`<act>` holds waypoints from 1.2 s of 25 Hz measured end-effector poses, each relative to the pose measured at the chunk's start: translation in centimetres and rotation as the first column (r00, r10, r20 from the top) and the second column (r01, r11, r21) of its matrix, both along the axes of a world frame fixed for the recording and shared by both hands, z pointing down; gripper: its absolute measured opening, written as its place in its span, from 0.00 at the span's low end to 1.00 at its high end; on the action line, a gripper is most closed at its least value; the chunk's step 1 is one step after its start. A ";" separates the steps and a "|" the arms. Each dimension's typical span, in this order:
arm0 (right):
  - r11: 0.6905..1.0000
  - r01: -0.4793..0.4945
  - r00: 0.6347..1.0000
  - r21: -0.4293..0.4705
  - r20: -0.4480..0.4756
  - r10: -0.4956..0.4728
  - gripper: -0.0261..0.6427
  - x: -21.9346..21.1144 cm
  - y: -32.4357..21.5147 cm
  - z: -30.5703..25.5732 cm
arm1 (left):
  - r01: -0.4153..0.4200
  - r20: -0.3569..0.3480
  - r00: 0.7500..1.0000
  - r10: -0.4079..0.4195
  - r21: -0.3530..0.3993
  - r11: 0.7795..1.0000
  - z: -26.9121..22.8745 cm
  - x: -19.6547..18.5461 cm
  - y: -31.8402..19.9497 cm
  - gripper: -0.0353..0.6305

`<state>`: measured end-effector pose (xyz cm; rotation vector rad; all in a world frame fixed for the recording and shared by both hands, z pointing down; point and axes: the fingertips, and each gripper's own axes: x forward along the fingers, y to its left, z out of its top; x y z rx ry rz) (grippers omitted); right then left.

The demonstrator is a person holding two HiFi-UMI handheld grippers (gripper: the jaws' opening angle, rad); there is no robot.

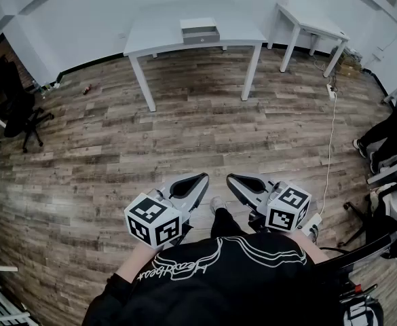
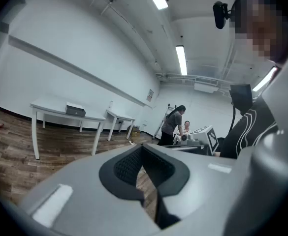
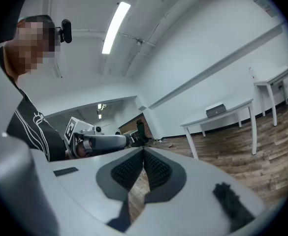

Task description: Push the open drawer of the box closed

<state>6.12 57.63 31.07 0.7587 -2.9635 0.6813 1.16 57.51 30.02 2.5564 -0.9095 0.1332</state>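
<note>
Small grey box [image 1: 200, 31] is placed on white rectangular table [image 1: 157, 36] at far side of room, near table's front edge, well apart from both grippers. Its drawer [image 1: 201, 39] is seen pulled out toward the near edge. Left gripper [image 1: 193, 184] is held low over wood-plank floor [image 1: 117, 148], close before person's body; jaws are pressed together, nothing is gripped between them. Right gripper [image 1: 241, 182] is held just beside it at same height, jaws also closed together and empty. Both grippers are pointed toward table.
</note>
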 end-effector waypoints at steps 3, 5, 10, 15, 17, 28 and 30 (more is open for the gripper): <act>1.000 -0.001 1.000 -0.011 0.004 0.001 0.06 0.7 -5.2 1.3 | 0.002 0.028 1.000 -0.003 0.008 1.000 1.3 0.8 -4.9 0.06; 1.000 0.001 1.000 -0.019 0.006 -0.001 0.06 0.9 -9.3 2.1 | 0.011 0.021 1.000 -0.011 -0.008 1.000 2.0 1.0 -8.7 0.06; 0.999 0.029 1.000 -0.041 0.010 -0.028 0.06 1.6 -19.5 2.9 | 0.053 -0.009 0.999 -0.054 -0.079 0.995 3.4 1.4 -19.2 0.06; 0.999 0.038 0.999 -0.025 -0.004 -0.038 0.06 3.6 -29.1 2.7 | 0.060 0.014 0.998 -0.060 -0.056 0.997 2.6 3.3 -29.1 0.06; 0.999 0.047 0.999 -0.001 -0.013 -0.047 0.06 3.9 -31.9 1.9 | 0.068 0.025 0.997 -0.067 -0.033 0.997 1.9 3.7 -31.8 0.06; 0.999 0.047 0.999 0.017 -0.003 -0.047 0.06 3.0 -42.9 1.2 | 0.083 0.027 0.996 -0.082 -0.036 0.996 2.1 2.5 -42.4 0.06; 0.999 0.042 0.999 0.008 -0.010 -0.042 0.06 2.5 -45.4 1.8 | 0.069 0.023 0.997 -0.068 -0.045 0.997 2.8 2.2 -45.1 0.06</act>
